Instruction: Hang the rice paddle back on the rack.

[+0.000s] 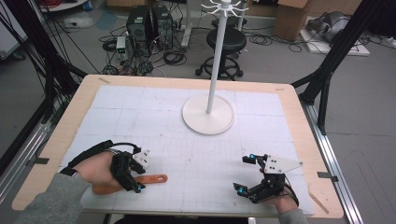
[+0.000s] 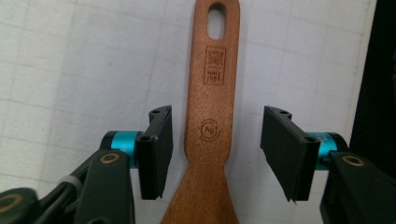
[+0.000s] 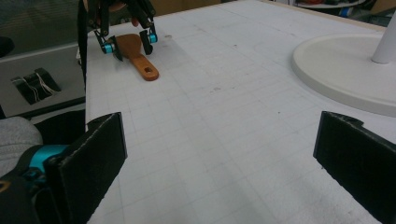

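Note:
A wooden spatula (image 1: pixel 149 179) lies flat on the white gridded mat (image 1: pixel 187 140) near the front left, its handle end with the hanging hole pointing right. My left gripper (image 1: pixel 136 178) hangs over it, jaws straddling the narrow handle (image 2: pixel 210 116). Both pads (image 2: pixel 156 149) stand clear of the wood, with a small gap on one side and a wider one on the other. My right gripper (image 1: pixel 243 173) rests near the front right, open wide with nothing between its jaws (image 3: pixel 219 163). From there I see the spatula (image 3: pixel 140 65) under the left gripper (image 3: pixel 130 44) farther off.
A white stand with a round base (image 1: pixel 208 114) and a tall pole topped by hooks rises at the mat's far middle; its base (image 3: pixel 345 70) lies ahead of my right gripper. The wooden table edge (image 1: pixel 299 116) frames the mat. A stool and cables sit beyond.

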A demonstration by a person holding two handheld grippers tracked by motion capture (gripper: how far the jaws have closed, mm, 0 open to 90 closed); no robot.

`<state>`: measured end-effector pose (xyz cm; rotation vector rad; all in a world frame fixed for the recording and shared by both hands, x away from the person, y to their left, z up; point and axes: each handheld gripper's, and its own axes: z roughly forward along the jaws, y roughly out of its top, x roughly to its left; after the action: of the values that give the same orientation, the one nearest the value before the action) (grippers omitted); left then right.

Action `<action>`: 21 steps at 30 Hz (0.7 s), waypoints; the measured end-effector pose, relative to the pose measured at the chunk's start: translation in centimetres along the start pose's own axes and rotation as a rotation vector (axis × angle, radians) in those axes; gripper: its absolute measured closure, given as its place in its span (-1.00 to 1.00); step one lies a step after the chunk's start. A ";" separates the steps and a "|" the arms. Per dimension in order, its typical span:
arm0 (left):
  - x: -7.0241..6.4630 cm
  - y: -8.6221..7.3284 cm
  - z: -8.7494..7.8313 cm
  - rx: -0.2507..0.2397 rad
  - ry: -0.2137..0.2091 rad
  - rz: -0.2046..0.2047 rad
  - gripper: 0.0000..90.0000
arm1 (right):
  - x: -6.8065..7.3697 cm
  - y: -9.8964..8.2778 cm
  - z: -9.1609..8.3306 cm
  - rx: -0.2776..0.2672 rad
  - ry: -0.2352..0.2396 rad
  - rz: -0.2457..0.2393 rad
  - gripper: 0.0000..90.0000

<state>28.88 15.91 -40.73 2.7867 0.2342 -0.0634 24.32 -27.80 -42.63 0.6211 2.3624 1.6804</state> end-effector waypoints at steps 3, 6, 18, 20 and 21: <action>0.0 0.1 0.2 0.028 0.003 0.011 0.07 | -0.1 0.0 0.0 -0.004 -0.004 -0.006 -0.97; 0.1 0.3 0.3 0.044 0.011 0.019 0.15 | 0.0 0.0 0.0 -0.001 -0.001 -0.002 -0.97; 0.2 0.8 0.3 0.088 0.037 0.041 0.45 | 0.0 0.0 0.0 0.000 -0.001 -0.001 -0.97; 0.1 0.8 0.3 0.085 0.048 0.037 0.45 | -0.1 0.0 0.0 0.001 -0.001 -0.002 -0.97; 0.0 0.8 0.3 0.083 0.056 0.044 0.45 | -0.1 0.0 0.0 0.001 -0.002 -0.003 -0.97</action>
<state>29.02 15.10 -40.74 2.8775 0.1876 0.0160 24.39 -27.81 -42.66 0.6184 2.3618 1.6769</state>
